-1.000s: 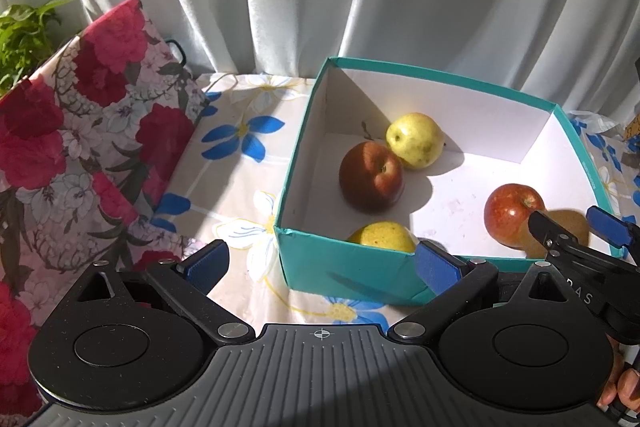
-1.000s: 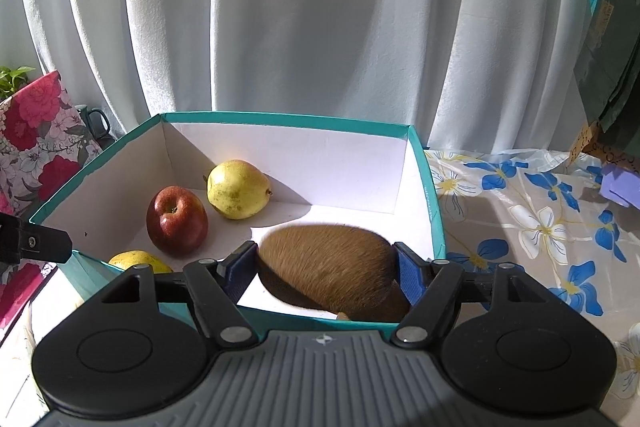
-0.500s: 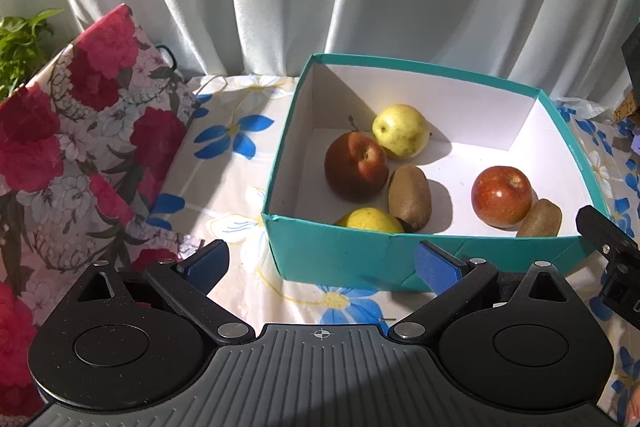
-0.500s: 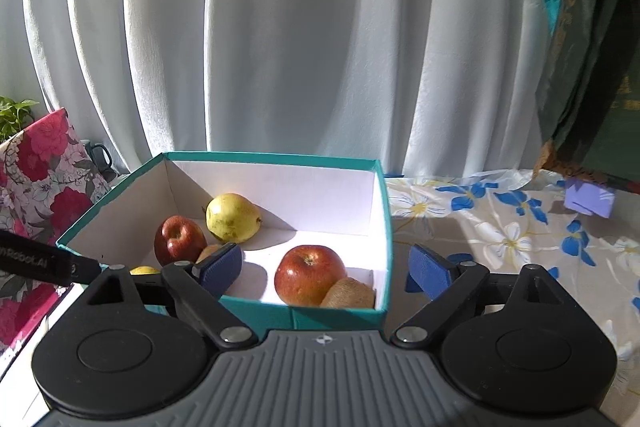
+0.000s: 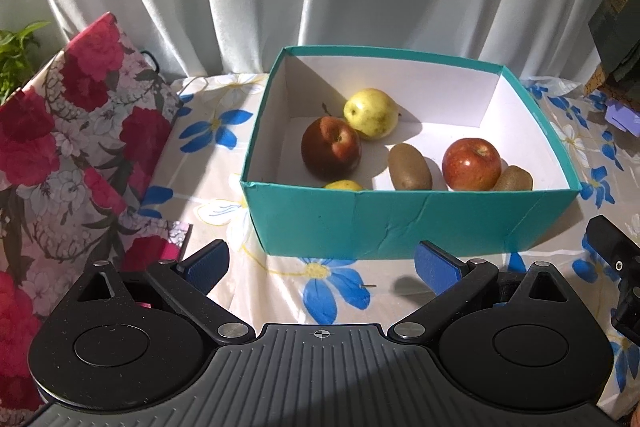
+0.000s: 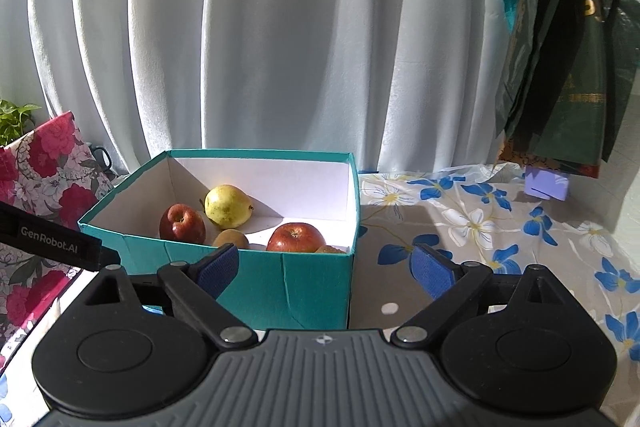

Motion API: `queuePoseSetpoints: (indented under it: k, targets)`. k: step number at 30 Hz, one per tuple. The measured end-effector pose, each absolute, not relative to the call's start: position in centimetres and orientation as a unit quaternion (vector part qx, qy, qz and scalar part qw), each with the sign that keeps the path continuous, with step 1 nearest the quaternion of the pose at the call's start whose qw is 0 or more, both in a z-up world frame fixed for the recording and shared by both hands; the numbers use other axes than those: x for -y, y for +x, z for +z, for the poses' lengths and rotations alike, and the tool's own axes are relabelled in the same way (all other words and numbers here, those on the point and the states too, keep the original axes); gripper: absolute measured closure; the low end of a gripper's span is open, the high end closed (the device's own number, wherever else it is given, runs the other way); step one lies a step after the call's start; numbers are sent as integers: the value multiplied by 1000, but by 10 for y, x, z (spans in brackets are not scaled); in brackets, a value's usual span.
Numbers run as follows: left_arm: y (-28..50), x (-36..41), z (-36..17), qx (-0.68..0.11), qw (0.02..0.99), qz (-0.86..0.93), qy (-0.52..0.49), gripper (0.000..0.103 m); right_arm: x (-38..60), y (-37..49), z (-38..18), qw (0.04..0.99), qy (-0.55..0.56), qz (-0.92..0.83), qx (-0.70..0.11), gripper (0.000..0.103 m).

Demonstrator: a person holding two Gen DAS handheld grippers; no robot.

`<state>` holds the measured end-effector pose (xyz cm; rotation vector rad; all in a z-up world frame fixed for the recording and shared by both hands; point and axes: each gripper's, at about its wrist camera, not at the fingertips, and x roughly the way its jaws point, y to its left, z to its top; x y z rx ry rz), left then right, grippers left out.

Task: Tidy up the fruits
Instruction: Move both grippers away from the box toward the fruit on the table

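Box: an open teal cardboard box with a white inside (image 5: 400, 223) stands on the flowered tablecloth, its near wall facing both cameras.
Fruit in the box: a yellow-green pear (image 5: 371, 113) lies toward the back left, touching a dark red apple (image 5: 330, 148) in front of it.
Kiwis: a brown fuzzy kiwi (image 5: 409, 167) lies in the middle of the floor; a second, smaller kiwi (image 5: 513, 179) sits at the front right, against a bright red apple (image 5: 471, 163).
Yellow fruit: only the top of a yellow fruit (image 5: 343, 185) shows above the near wall at the front left; what kind it is cannot be told.
Left gripper: the left gripper (image 5: 320, 267) hangs in front of the box above the cloth, blue pads spread wide with only tablecloth between them.
Right gripper: the right gripper (image 6: 324, 269) sits before the box's right front corner, jaws standing far apart and clasping nothing.
Tablecloth: a beige cloth with blue and white flowers (image 5: 336, 287) covers the table.
Left side: a red-and-pink floral bag (image 5: 76, 147) leans beside the box; green leaves (image 5: 16, 55) show behind it.
Right side: a dark green plastic bag (image 6: 560, 67) hangs by the white curtain (image 6: 280, 27), above a small lilac box (image 6: 547, 183).
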<state>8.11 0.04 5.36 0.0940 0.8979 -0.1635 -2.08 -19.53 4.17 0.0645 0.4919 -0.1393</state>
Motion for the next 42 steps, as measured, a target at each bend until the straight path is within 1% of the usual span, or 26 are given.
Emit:
queuePoseSetpoints:
  k: [15, 19, 26, 33, 37, 38, 42]
  targets:
    - [48, 9, 41, -435, 892, -102, 74, 2, 199, -66, 38, 966, 57, -88, -237, 9]
    - [34, 11, 27, -423, 893, -132, 81, 2, 202, -76, 32, 964, 68, -100, -238, 9]
    - [16, 24, -4, -433, 877, -178, 106, 2, 208, -90, 19, 957, 82, -114, -255, 9]
    - [15, 38, -17, -428, 871, -228, 71, 2, 211, -98, 10, 952, 93, -119, -265, 8]
    - [21, 53, -22, -429, 867, -244, 67, 2, 219, -103, 5, 950, 106, -126, -267, 7]
    - [22, 57, -25, -433, 864, -245, 70, 2, 221, -104, 4, 949, 110, -127, -268, 7]
    - [27, 68, -34, -448, 856, -246, 77, 12, 228, -106, -1, 947, 118, -131, -270, 7]
